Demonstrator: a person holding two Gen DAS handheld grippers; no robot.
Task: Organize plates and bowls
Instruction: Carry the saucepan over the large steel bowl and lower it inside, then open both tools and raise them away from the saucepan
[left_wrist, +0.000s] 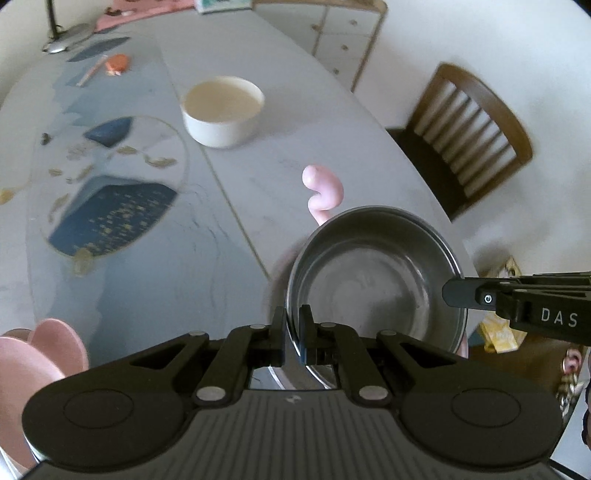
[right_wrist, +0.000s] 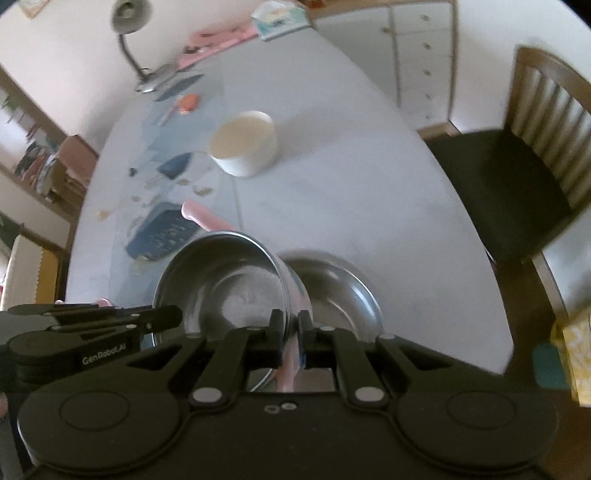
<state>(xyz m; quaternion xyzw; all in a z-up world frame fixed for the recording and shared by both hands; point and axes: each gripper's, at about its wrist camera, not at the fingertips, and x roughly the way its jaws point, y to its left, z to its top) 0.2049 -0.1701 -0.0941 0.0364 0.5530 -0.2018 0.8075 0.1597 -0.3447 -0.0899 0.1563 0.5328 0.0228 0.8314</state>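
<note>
white bowl (left_wrist: 223, 110) beyond gripped steel bowl (left_wrist: 373, 273).

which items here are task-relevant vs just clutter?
Task items:
- steel bowl, held by both the left gripper and the right gripper
- second steel bowl
- white bowl
- pink plate

Lying about:
- desk lamp
- orange item
- chair
- patterned mat

A home dining room: a wooden slat-back chair (right_wrist: 532, 162) at a long tabletop (right_wrist: 351, 192), white drawers (right_wrist: 424, 55), a desk lamp (right_wrist: 136, 44).
</note>
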